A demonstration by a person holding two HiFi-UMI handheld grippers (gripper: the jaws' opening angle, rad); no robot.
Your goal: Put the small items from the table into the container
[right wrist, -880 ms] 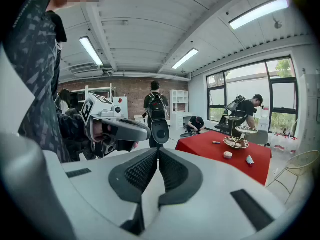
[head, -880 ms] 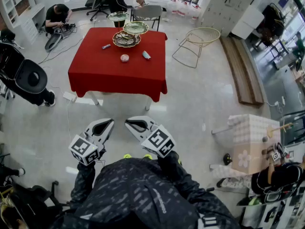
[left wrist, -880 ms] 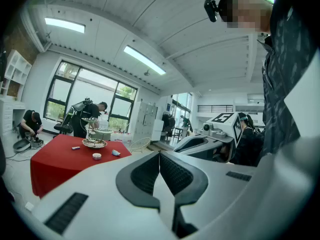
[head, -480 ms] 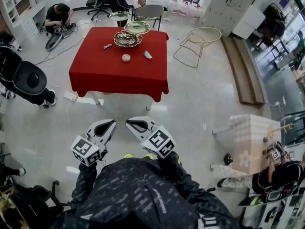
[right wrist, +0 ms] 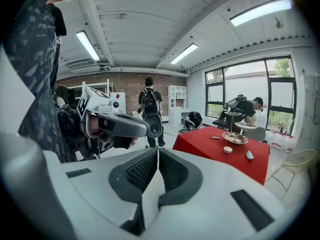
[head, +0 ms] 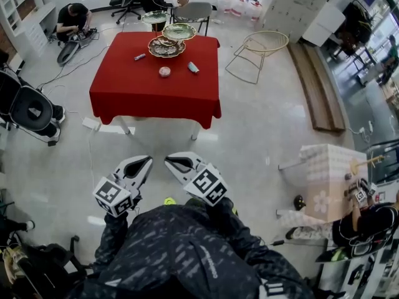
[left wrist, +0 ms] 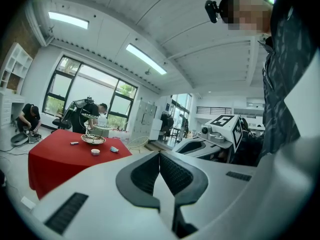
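Three small items point(head: 164, 71) on table point(head: 137, 98); left gripper point(head: 144, 162), right gripper point(head: 171, 161) closed.

Red tablecloth point(head: 143, 95), perhaps pinkish round item point(head: 164, 71)

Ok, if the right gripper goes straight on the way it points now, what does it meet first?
Probably the bare grey floor: the right gripper tilts downward. The left gripper sits just left of that line, the red-clothed table well right. Depth is unclear.
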